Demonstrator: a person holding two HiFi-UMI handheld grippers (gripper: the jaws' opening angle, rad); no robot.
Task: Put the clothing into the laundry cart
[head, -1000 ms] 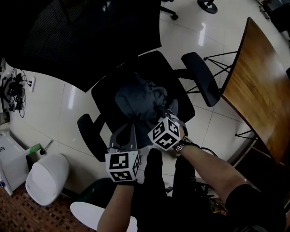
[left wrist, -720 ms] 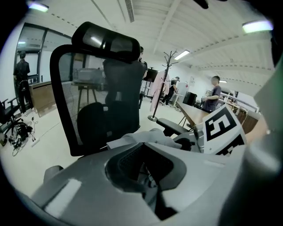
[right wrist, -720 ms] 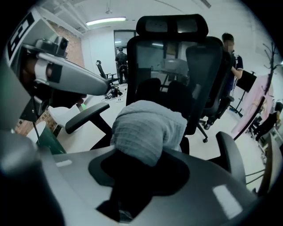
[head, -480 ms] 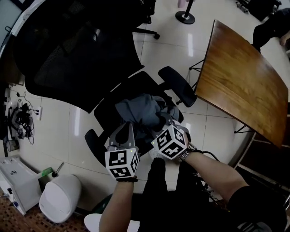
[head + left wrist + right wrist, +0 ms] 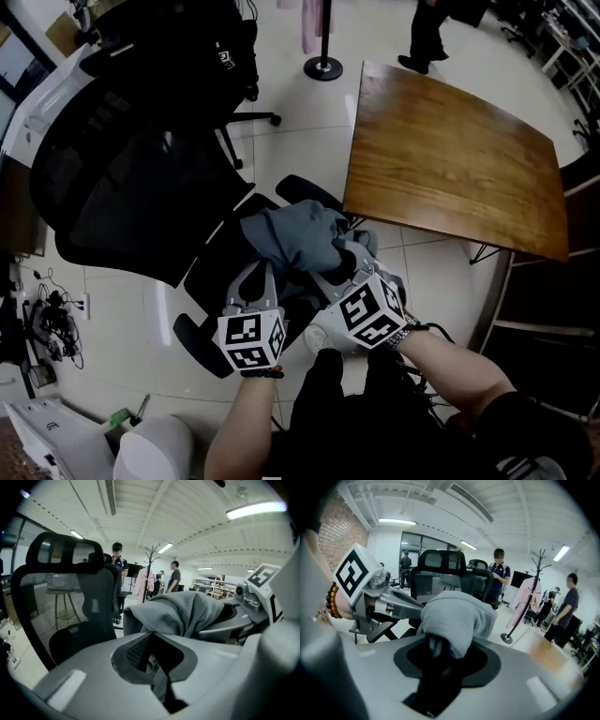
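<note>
Both the left gripper [image 5: 265, 277] and the right gripper [image 5: 342, 272] are pinching the grey clothing [image 5: 291, 234] just above the office chair [image 5: 122, 187] seat in the head view. Left gripper view, then right gripper view, are showing jaws clamping folds in front of that chair. No laundry cart is appearing, so lifting is looking done while carrying and dropping are remaining.

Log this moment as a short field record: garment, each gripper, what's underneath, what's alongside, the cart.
garment: grey garment, bunched, held between both grippers
left gripper: shut on the grey garment's near edge
right gripper: shut on a fold of the grey garment
underneath: black office chair, its seat below the bundle
alongside: wooden table, to the right in the head view
laundry cart: not seen in any view
</note>
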